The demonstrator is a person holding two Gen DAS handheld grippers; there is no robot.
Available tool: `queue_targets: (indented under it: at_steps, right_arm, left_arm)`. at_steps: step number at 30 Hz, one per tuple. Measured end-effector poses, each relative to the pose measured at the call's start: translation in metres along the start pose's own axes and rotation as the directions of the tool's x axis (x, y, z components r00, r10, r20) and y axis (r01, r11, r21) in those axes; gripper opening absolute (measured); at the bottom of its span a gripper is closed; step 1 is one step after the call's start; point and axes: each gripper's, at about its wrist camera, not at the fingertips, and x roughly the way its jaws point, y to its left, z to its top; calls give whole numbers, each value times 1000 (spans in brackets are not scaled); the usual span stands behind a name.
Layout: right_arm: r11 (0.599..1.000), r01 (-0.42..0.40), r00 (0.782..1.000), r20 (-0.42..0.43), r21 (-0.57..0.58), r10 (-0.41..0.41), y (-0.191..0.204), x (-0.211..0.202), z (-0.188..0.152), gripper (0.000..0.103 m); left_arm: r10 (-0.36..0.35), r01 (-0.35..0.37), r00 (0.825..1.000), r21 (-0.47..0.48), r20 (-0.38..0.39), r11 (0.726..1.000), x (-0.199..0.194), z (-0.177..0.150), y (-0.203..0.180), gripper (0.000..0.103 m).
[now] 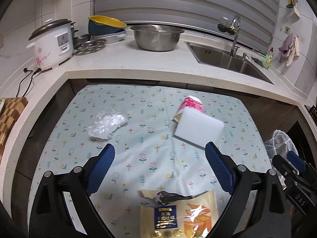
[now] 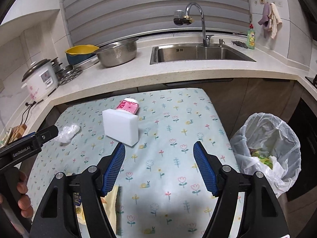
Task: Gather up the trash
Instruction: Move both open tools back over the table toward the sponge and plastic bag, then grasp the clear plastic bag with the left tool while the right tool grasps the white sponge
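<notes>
Both grippers angle down over the floral tablecloth (image 1: pixel 138 103), left gripper (image 1: pixel 160 168) and right gripper (image 2: pixel 159 166) fingers spread wide, holding nothing.

Kitchen corner. A pale speckled counter (image 2: pixel 178 75) wraps around a low table under a flowered cloth (image 2: pixel 168 138). A steel sink (image 2: pixel 198 53) with a curved tap (image 2: pixel 198 19) sits below a window closed by striped blinds (image 2: pixel 148 6). Walls are white tile (image 1: pixel 49 0); cloths (image 2: pixel 270 19) hang at right. A rice cooker (image 1: pixel 51 43), colander (image 1: pixel 156 37) and yellow bowl (image 1: pixel 105 22) stand at left. Cabinet fronts (image 2: pixel 257 99) are brown.
</notes>
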Motion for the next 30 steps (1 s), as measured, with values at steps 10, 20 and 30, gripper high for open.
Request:
queue_targets:
  at_steps: [10, 20, 30]
  right_arm:
    - [998, -27, 998, -62, -58, 23, 39, 54, 2, 79]
    - [993, -39, 993, -114, -112, 26, 58, 126, 18, 79]
    - [981, -105, 985, -150, -163, 80, 73, 176, 24, 79]
  left_arm:
    - [59, -61, 998, -43, -35, 997, 34, -1, 68, 96]
    - [80, -81, 995, -22, -57, 996, 98, 13, 108, 96]
    - [35, -29, 995, 62, -96, 998, 162, 23, 114, 96]
